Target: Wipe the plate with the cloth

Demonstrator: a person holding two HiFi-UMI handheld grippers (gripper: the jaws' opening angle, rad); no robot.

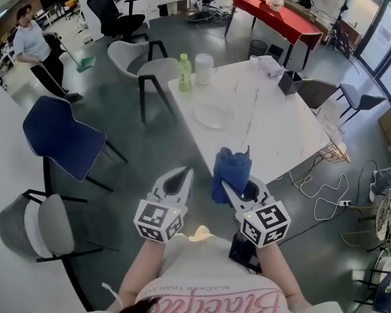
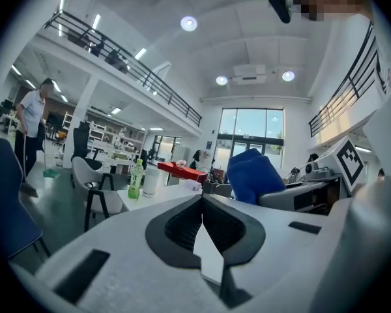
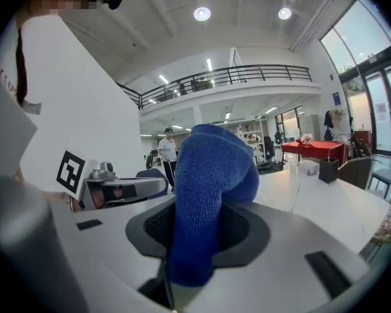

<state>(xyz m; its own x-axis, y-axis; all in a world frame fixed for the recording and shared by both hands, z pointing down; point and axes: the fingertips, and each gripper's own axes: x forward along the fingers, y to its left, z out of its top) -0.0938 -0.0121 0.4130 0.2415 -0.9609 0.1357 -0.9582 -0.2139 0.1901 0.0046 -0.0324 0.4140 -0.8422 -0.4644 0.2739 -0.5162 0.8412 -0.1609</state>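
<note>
Right gripper: jaws closed on a blue cloth, which is pinched at its lower end. The bunched bulk stands up past the jaw tips, so its long axis runs along the jaws. In the head view the right gripper carries the cloth at the near corner of the white table; whether it is over the tabletop cannot be told. Left gripper: jaws together, nothing between them. The left gripper is held over bare floor just beside the right one, short of the table's near left edge. Plate: clear, round, lying flat, so no long axis. It sits just inside the near left edge, well apart from both grippers, with bare tabletop on every side. Green bottle and white canister: upright, side by side at the table's left corner, beyond the plate. Black box: at the far right edge. White chair: drawn up near the left corner. Blue chair and grey chair: on the floor to the left, well clear of the table. Red table: farther back. A person stands at the far left.
</note>
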